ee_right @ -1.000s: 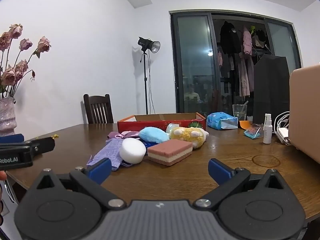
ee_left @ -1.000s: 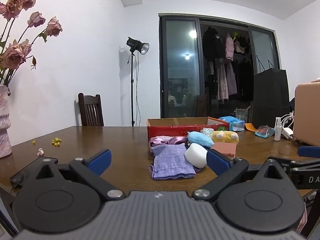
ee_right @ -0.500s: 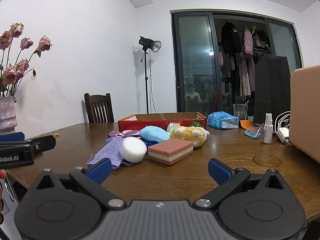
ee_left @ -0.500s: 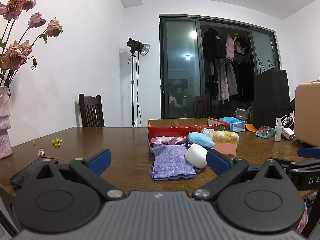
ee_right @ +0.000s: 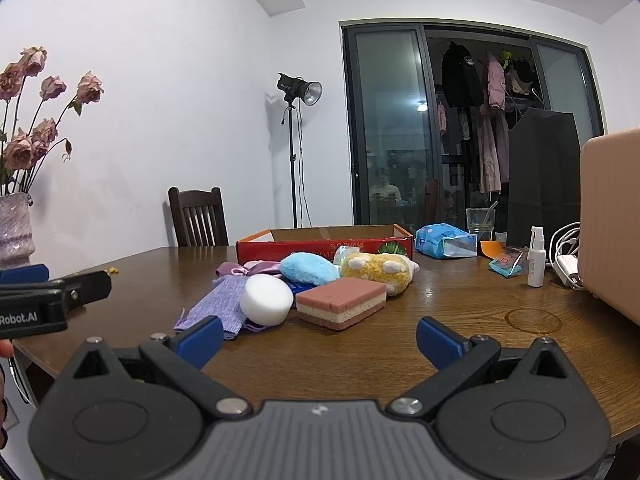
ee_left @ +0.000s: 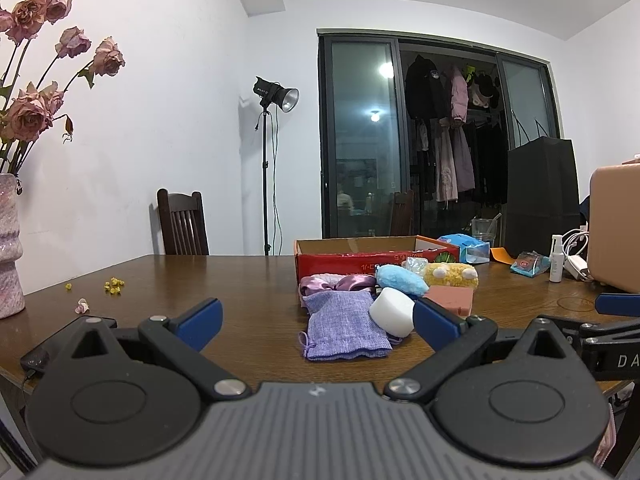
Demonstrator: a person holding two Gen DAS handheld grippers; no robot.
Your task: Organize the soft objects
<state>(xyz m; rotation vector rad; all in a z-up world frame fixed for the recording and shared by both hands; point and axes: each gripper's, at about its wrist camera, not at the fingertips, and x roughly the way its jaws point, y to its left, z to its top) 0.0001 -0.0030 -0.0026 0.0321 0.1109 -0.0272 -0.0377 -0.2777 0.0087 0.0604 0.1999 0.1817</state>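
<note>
Soft things lie in a pile on the wooden table in front of an open red cardboard box (ee_left: 372,258) (ee_right: 324,242): a lilac cloth pouch (ee_left: 344,330) (ee_right: 218,308), a white round sponge (ee_left: 392,314) (ee_right: 266,298), a pink layered sponge (ee_right: 342,302) (ee_left: 450,298), a blue plush (ee_right: 308,268) (ee_left: 400,278), a yellow plush (ee_right: 378,268) (ee_left: 452,274) and a purple satin scrunchie (ee_left: 332,282). My left gripper (ee_left: 318,320) is open and empty, short of the pouch. My right gripper (ee_right: 320,340) is open and empty, short of the pink sponge.
A vase of dried roses (ee_left: 10,268) stands at the table's left edge, with loose petals (ee_left: 112,284) near it. At the right are a tissue pack (ee_right: 444,242), a spray bottle (ee_right: 536,258), a white charger with cables (ee_right: 568,264) and a tan case (ee_right: 612,224). A chair (ee_left: 182,222) stands behind.
Both grippers have shifted only slightly; the pile looks a little nearer in both views. Nothing on the table has moved.
</note>
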